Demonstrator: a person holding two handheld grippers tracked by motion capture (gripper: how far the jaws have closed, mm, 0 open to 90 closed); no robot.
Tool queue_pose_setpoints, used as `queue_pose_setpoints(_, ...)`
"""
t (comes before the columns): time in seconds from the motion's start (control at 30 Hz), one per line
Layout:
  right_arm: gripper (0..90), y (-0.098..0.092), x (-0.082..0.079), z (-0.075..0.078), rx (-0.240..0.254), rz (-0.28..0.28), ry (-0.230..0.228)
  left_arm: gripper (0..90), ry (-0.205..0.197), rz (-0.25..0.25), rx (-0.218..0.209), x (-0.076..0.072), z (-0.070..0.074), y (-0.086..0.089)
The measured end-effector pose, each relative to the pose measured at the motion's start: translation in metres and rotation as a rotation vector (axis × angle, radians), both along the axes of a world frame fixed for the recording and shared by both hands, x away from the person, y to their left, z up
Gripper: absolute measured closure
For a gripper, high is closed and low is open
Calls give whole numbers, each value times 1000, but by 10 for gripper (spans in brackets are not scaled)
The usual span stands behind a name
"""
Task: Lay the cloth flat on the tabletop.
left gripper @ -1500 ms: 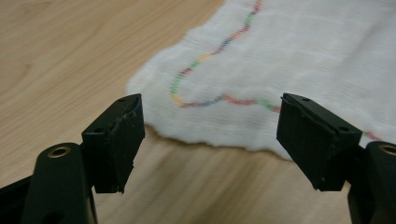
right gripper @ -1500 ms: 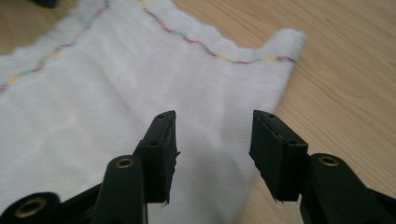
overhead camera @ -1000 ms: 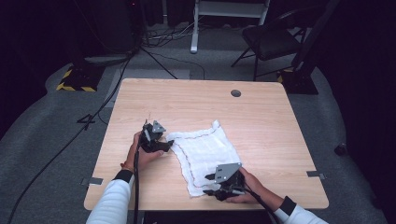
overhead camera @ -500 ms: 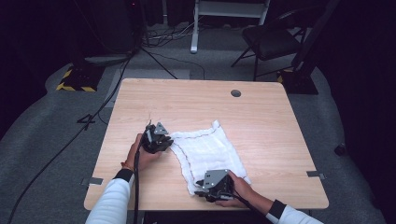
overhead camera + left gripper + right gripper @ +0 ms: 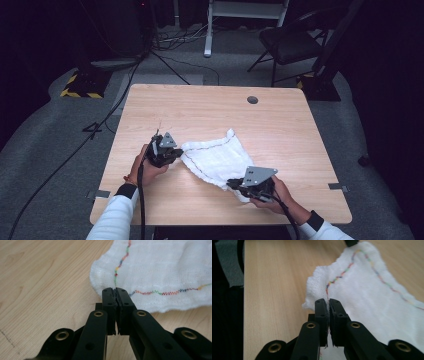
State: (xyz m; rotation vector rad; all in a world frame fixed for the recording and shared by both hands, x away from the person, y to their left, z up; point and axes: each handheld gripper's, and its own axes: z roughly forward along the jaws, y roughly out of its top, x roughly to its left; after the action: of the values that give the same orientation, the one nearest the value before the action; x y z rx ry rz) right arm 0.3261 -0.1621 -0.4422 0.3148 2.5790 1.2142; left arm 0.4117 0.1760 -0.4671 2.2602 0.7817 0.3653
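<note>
Both my tongs have just been closing, and each now has the white cloth (image 5: 216,159) between its jaws; since a second ago the cloth's two near corners have come up off the surface (image 5: 210,107), and my right hand has shifted leftward along the near edge.

My left tongs (image 5: 115,291) are clamped on the cloth's left corner, right where the multicoloured stitched line (image 5: 120,262) runs into the jaws. In the high view these tongs (image 5: 172,151) sit at the cloth's left end, near the middle of the surface's left half.

My right tongs (image 5: 327,301) are clamped on the near right corner of the cloth (image 5: 362,290), with a frayed edge bunched just to the left of the jaws and the same stitched line (image 5: 342,273) rising from between them. In the high view they (image 5: 234,184) grip the cloth's lower end, close to the near edge of the surface.

Between the two grips the cloth hangs in a slack fold, its hem sagging. Its far portion lies flat on the surface, reaching toward the centre, with one corner pointing away from me. A round cable port (image 5: 252,99) lies well apart, toward the far edge.
</note>
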Motion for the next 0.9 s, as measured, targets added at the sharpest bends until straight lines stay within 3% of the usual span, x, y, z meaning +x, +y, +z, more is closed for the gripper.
queue_pose_setpoints(0.03, 859, 0, 0, 0, 0, 0, 0, 868, -12, 1, 2, -2, 4, -1)
queue_pose_setpoints(0.07, 861, -10, 2, 9, 32, -26, -20, 869, -35, -13, -5, -8, 12, -4)
queue_pose_setpoints(0.13, 861, -16, 2, 15, 48, -32, -28, 869, -41, -14, -11, -11, 17, -5)
queue_pose_setpoints(0.2, 862, -31, 5, 32, 105, -69, -53, 869, -76, -19, -49, -21, 32, -6)
queue_pose_setpoints(0.27, 862, -34, 5, 36, 116, -75, -59, 869, -91, -22, -59, -25, 37, -6)
queue_pose_setpoints(0.3, 862, -42, 5, 47, 143, -92, -81, 870, -121, -29, -80, -32, 47, -5)
queue_pose_setpoints(0.43, 863, -54, 3, 63, 185, -114, -108, 869, -150, -39, -118, -44, 61, -3)
queue_pose_setpoints(0.5, 863, -58, 2, 70, 195, -118, -123, 870, -185, -43, -134, -53, 73, -2)
queue_pose_setpoints(0.57, 863, -60, 1, 73, 202, -118, -129, 869, -192, -44, -145, -57, 78, -2)
queue_pose_setpoints(0.67, 863, -65, -3, 88, 222, -120, -160, 870, -241, -49, -165, -70, 98, 0)
queue_pose_setpoints(0.9, 864, -73, -9, 110, 277, -135, -199, 870, -314, -55, -171, -95, 131, 1)
